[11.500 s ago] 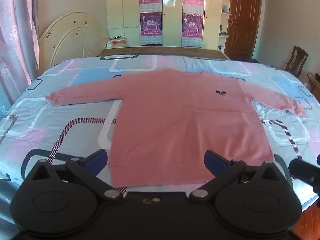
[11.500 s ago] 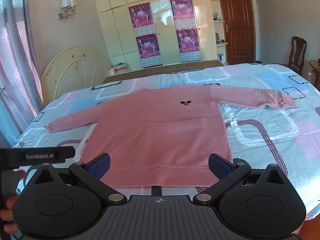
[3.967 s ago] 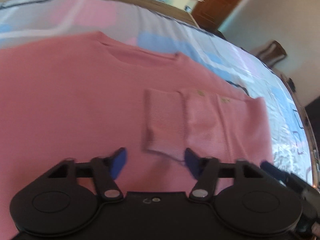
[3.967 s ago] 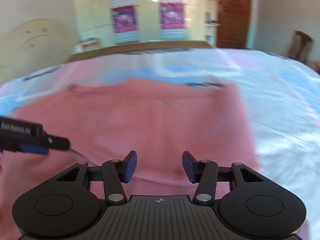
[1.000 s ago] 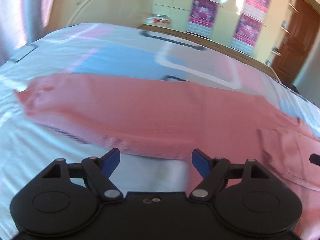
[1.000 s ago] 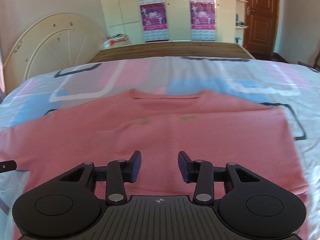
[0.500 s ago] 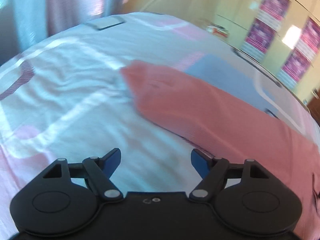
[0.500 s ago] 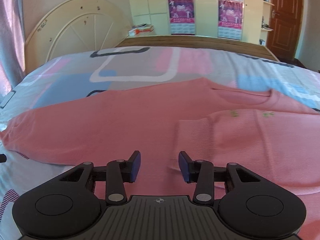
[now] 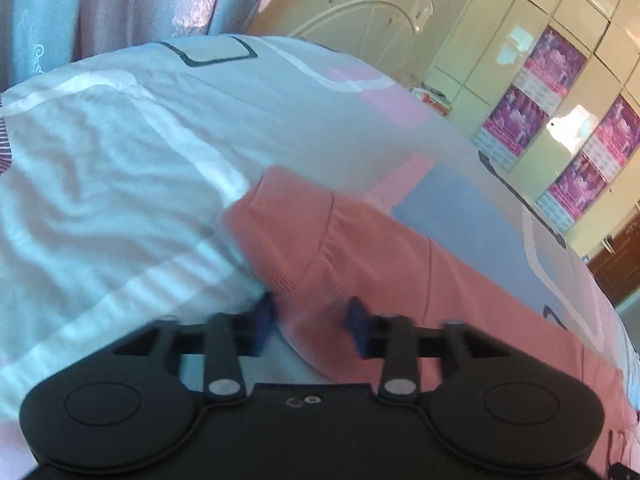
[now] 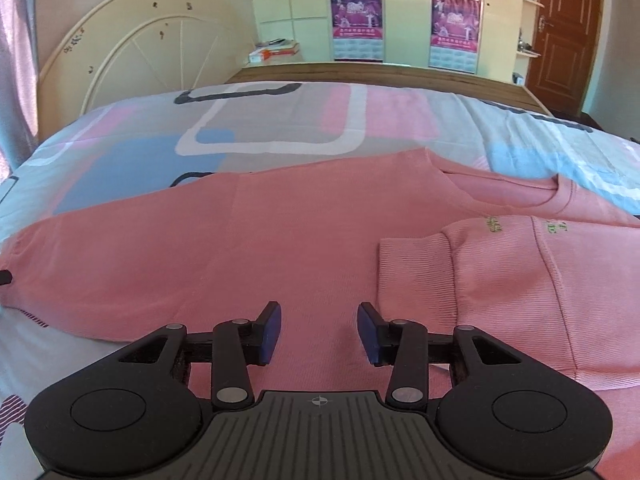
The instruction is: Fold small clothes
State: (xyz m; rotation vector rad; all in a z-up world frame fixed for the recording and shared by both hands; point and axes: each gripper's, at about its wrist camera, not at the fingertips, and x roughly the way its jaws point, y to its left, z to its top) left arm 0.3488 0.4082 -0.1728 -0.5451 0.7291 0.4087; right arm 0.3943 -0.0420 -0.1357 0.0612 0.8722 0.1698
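Note:
A pink sweater (image 10: 288, 248) lies flat on the bed. One sleeve (image 10: 520, 280) is folded across its body, cuff (image 10: 412, 276) toward the middle. The other sleeve (image 10: 100, 256) still stretches out to the left. In the left wrist view that sleeve's cuff (image 9: 288, 236) lies right in front of my left gripper (image 9: 312, 320), whose fingers stand apart with the cuff's near edge between them; the view is blurred. My right gripper (image 10: 319, 334) is open and empty, low over the sweater's body, just left of the folded cuff.
The bed has a patterned sheet (image 10: 272, 120) in white, pink and blue. A round cream headboard (image 10: 152, 40) and a wardrobe with posters (image 10: 356, 20) stand behind it. A pink curtain (image 9: 120, 4) hangs by the bed's left side. A brown door (image 10: 564, 36) is at the far right.
My left gripper has swung left along the outstretched sleeve, come down at its cuff, and its fingers have narrowed around the cuff edge. My right gripper has shifted left over the sweater body.

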